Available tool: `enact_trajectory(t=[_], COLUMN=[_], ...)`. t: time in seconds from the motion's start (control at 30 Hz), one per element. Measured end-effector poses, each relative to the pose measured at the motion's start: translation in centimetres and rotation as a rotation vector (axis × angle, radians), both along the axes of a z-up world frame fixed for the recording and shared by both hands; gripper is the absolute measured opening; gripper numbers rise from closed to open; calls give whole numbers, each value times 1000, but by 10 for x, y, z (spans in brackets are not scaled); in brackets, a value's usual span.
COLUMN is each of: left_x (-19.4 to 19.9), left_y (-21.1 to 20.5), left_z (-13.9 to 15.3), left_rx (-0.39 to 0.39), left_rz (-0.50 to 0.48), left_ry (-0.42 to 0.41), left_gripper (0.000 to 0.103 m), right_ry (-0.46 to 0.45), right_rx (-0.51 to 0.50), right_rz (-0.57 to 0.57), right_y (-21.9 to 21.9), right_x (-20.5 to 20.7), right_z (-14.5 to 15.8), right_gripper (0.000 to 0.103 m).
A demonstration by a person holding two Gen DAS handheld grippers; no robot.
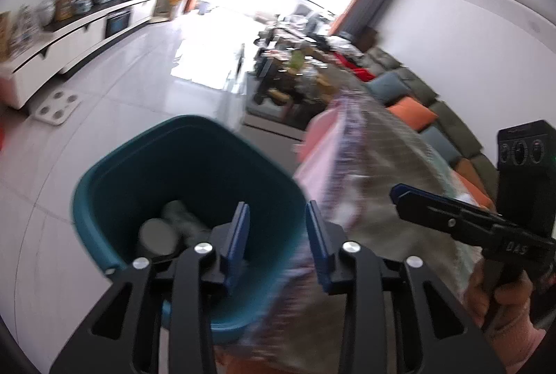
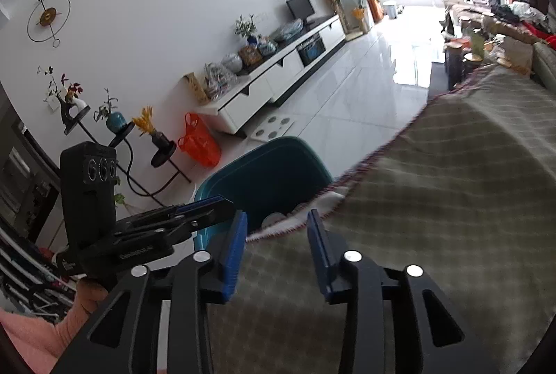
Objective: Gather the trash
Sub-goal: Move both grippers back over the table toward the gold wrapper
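Teal bin: stands on floor beside cloth-covered bench, catching trash; cans inside. Left gripper, right gripper: both spread, empty, above bin edge.

A teal plastic bin is seen on glossy white floor tiles. A beige checked cloth with red-stitched edging is shown; blue-padded black fingers are visible.
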State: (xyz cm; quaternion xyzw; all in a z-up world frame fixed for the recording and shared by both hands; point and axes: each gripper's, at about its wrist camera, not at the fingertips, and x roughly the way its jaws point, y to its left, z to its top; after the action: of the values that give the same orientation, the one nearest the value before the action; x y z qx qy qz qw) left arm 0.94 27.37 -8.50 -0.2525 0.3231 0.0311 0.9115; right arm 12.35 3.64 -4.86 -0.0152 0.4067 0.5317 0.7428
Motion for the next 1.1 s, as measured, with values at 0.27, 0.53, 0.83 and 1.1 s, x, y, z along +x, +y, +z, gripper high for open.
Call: enact_trajectory(t=[0.27,0.53,0.83,1.1], left_x=[20,55,103,134], left_y=[-65,-141,-223,-258], left_z=[25,26,26,23], left_rx=[4,13,36,56], left_rz=[-207,-404,-573,-630], left_ry=[-71,-66,-24,14], left_gripper=[39,40,40,45], right_ry=[-52,-80,-101,-128], right_rx=[54,47,28,3], right_rz=[-120,-338,-642,-846], right_y=[-77,-169,-281,-366], right_x=[-1,3,1,6], right_z=[20,27,23,21], right_gripper=[41,43,45,46])
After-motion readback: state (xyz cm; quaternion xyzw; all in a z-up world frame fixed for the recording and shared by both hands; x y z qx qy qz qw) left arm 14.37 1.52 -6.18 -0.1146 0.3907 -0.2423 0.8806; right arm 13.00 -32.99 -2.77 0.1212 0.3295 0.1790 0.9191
